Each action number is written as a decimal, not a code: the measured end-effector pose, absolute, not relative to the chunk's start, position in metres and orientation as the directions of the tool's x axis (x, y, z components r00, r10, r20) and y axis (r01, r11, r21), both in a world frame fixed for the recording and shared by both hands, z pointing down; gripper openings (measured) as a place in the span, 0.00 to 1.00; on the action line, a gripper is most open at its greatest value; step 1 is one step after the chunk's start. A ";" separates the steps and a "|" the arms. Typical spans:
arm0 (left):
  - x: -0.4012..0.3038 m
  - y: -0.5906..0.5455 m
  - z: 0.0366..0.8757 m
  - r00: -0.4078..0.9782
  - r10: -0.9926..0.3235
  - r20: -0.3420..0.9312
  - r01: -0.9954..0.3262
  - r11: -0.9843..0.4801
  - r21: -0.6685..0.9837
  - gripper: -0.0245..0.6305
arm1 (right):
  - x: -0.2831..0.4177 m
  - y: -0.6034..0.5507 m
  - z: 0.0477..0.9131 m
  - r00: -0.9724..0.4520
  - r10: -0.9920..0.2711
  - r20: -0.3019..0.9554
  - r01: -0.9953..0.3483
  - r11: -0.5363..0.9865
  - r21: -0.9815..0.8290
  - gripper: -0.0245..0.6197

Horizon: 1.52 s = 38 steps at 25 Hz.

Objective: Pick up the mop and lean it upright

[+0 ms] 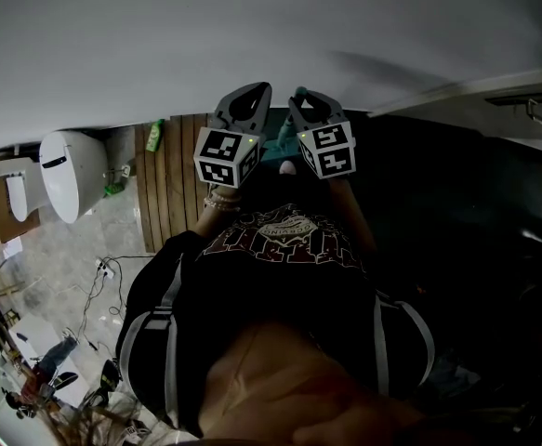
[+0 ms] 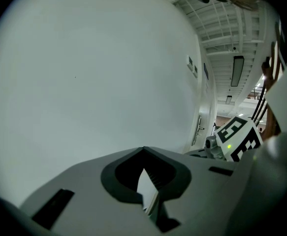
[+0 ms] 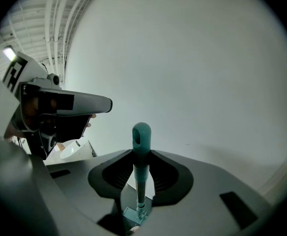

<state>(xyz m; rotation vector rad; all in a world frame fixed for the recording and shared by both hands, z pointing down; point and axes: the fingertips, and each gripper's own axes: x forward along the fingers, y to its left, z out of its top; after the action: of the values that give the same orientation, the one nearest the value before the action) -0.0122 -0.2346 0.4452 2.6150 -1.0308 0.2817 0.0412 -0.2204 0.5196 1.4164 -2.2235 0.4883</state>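
Mop point(image 3: 141, 154) upright, long axis vertical; looped teal cap up, head down out of sight, close by wall point(image 3: 207, 73); shaft stands between right gripper point(image 3: 140, 193) jaws, which sit apart, a gap on each side; left gripper point(image 2: 148, 195) slightly open, empty. Likely a light, stiff, smooth pole, quick to tip; hold shaft just below cap.

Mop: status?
Left gripper slightly open, empty. Right gripper jaws flank mop handle, grip unclear. Handle upright near white wall. Nothing blocking.
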 end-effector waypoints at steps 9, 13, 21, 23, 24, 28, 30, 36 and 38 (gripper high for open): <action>-0.013 -0.243 0.450 0.717 -0.629 0.300 -0.694 -0.685 0.223 0.11 | 0.044 -0.237 0.525 -0.365 -0.752 0.550 -0.914 0.401 -0.058 0.21; -0.020 -0.248 0.450 0.716 -0.628 0.305 -0.695 -0.681 0.229 0.11 | 0.037 -0.245 0.526 -0.363 -0.751 0.551 -0.916 0.397 -0.063 0.21; -0.023 -0.257 0.452 0.719 -0.623 0.308 -0.692 -0.683 0.233 0.11 | 0.038 -0.264 0.530 -0.361 -0.752 0.551 -0.919 0.386 -0.076 0.21; -0.025 -0.260 0.452 0.716 -0.626 0.309 -0.695 -0.680 0.233 0.11 | 0.040 -0.269 0.531 -0.361 -0.751 0.553 -0.920 0.385 -0.078 0.21; -0.026 -0.262 0.452 0.714 -0.628 0.310 -0.698 -0.677 0.234 0.11 | 0.040 -0.271 0.531 -0.361 -0.751 0.553 -0.920 0.384 -0.080 0.21; -0.028 -0.270 0.454 0.707 -0.633 0.315 -0.705 -0.670 0.235 0.11 | 0.043 -0.283 0.534 -0.361 -0.751 0.553 -0.921 0.381 -0.085 0.21; -0.028 -0.273 0.454 0.705 -0.635 0.316 -0.707 -0.667 0.235 0.11 | 0.044 -0.287 0.536 -0.362 -0.750 0.554 -0.921 0.381 -0.087 0.21; -0.026 -0.278 0.455 0.699 -0.640 0.320 -0.713 -0.663 0.230 0.11 | 0.046 -0.301 0.539 -0.365 -0.746 0.556 -0.920 0.382 -0.090 0.21; -0.025 -0.280 0.456 0.696 -0.642 0.320 -0.715 -0.660 0.231 0.11 | 0.049 -0.306 0.540 -0.364 -0.746 0.558 -0.920 0.382 -0.089 0.21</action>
<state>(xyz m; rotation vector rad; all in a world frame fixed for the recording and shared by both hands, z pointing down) -0.0253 -0.2803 0.4557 2.5686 -1.0647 0.2999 0.0486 -0.3060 0.5400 1.4371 -2.2171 0.5484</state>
